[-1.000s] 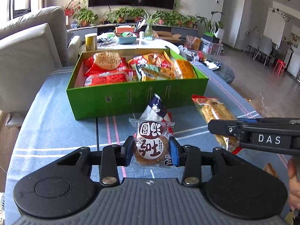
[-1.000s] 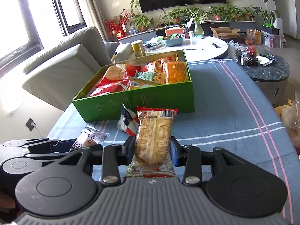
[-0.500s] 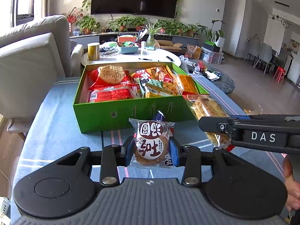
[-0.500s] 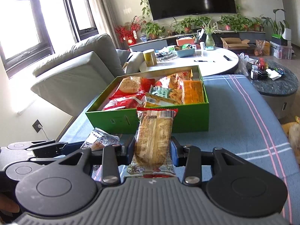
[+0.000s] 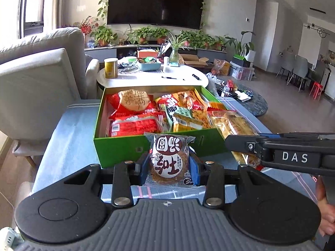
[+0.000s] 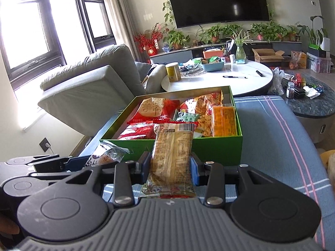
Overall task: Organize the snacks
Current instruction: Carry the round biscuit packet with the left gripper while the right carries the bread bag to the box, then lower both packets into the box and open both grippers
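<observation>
**Both grippers carry a packet up toward the green box**

The left gripper (image 5: 169,167) is clamped on a round cracker packet (image 5: 169,161), and the right gripper (image 6: 170,168) is clamped on a long biscuit packet (image 6: 172,159). Over the last second both have lifted and moved in: the green box (image 5: 119,148) now sits close behind each packet, where a stretch of cloth and a small loose packet lay between. By my reading, both snacks are nearly in position for dropping into the box, which is already crowded with red and orange packets (image 5: 134,123).

The bench (image 6: 272,129) wears a blue cloth with pink and white stripes. To the left stands a grey sofa (image 5: 41,79); beyond the box is a white round table (image 6: 240,81), then a row of potted plants (image 5: 150,34) under a wall television (image 5: 156,2).
</observation>
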